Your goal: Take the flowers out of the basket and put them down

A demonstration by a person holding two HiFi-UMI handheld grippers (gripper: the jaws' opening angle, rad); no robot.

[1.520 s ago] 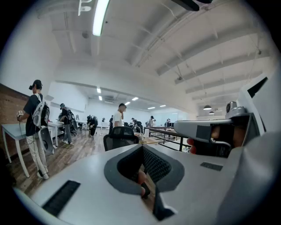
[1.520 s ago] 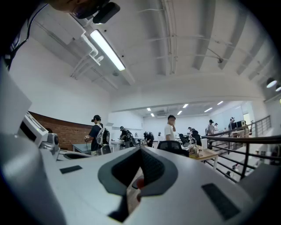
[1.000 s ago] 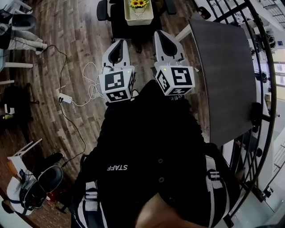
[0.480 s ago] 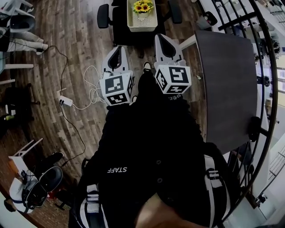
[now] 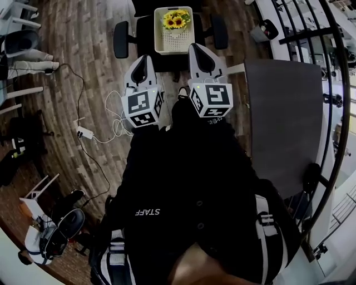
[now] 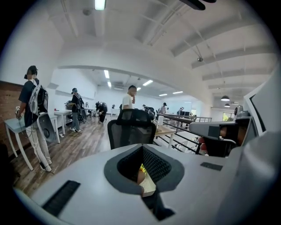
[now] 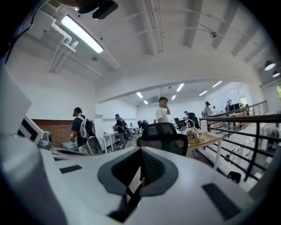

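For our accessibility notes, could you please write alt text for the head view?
The left gripper and right gripper, both shut, point side by side toward a white basket of flowers on a black chair; a grey table stands at right.

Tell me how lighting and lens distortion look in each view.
Head view: dim and fisheyed, floor planks curving, yet the flowers stay sharp. Left gripper view: ceiling light blown out, corners vignetted black. Right gripper view: strip light glares, corners dark.

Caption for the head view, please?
Both shut, left gripper and right gripper point toward the basket of flowers on a chair.
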